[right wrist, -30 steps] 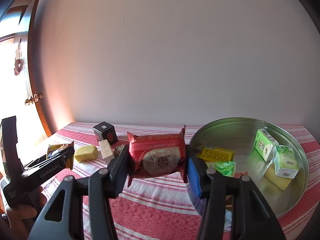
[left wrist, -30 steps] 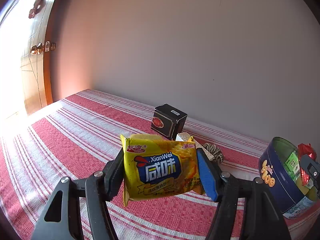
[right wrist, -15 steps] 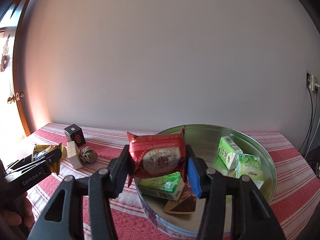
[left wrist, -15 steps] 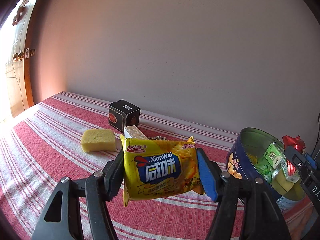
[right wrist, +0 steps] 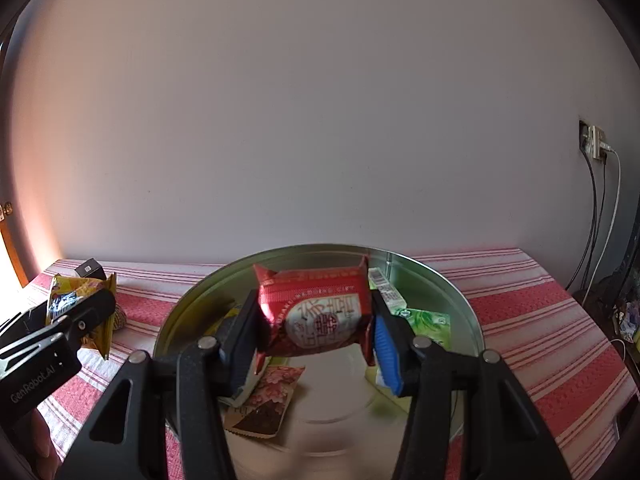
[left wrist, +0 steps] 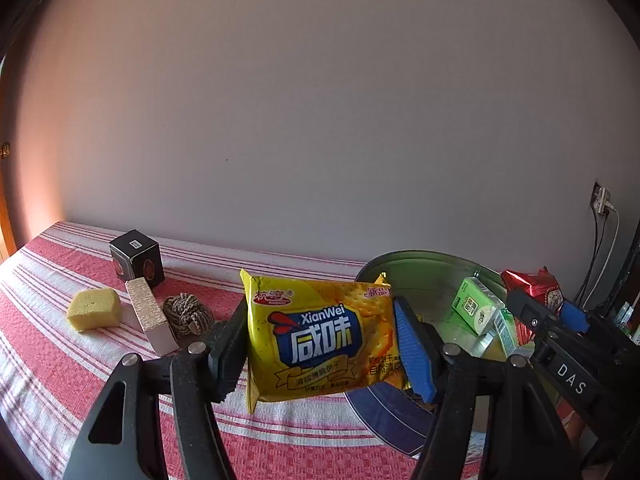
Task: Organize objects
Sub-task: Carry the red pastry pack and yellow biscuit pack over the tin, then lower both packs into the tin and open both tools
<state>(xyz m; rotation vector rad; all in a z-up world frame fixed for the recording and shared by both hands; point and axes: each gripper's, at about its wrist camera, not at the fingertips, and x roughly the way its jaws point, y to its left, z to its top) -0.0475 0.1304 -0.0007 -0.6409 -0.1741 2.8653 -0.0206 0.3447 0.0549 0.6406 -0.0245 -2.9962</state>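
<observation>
My left gripper (left wrist: 320, 340) is shut on a yellow cracker packet (left wrist: 320, 336), held above the striped cloth just left of the round blue tin (left wrist: 384, 412). My right gripper (right wrist: 314, 328) is shut on a red snack packet (right wrist: 316, 312) and hangs over the open tin (right wrist: 192, 308). In the left wrist view the right gripper (left wrist: 544, 312) shows at the far right with its red packet (left wrist: 532, 284). The left gripper (right wrist: 76, 316) and the yellow packet (right wrist: 68, 300) appear at the left of the right wrist view. Green cartons (right wrist: 424, 320) and a pink-flowered sachet (right wrist: 264, 404) lie inside the tin.
On the red-striped cloth (left wrist: 52, 364) left of the tin sit a black box (left wrist: 136, 254), a yellow sponge block (left wrist: 94, 308), a pale wafer bar (left wrist: 150, 316) and a rope knot (left wrist: 186, 312). A wall stands close behind; a socket with cables (right wrist: 596, 144) is at the right.
Both grippers have swung right, still gripping their packets. The red packet now hangs over the tin's middle; the yellow packet has come up beside the tin, and the door has left view.
</observation>
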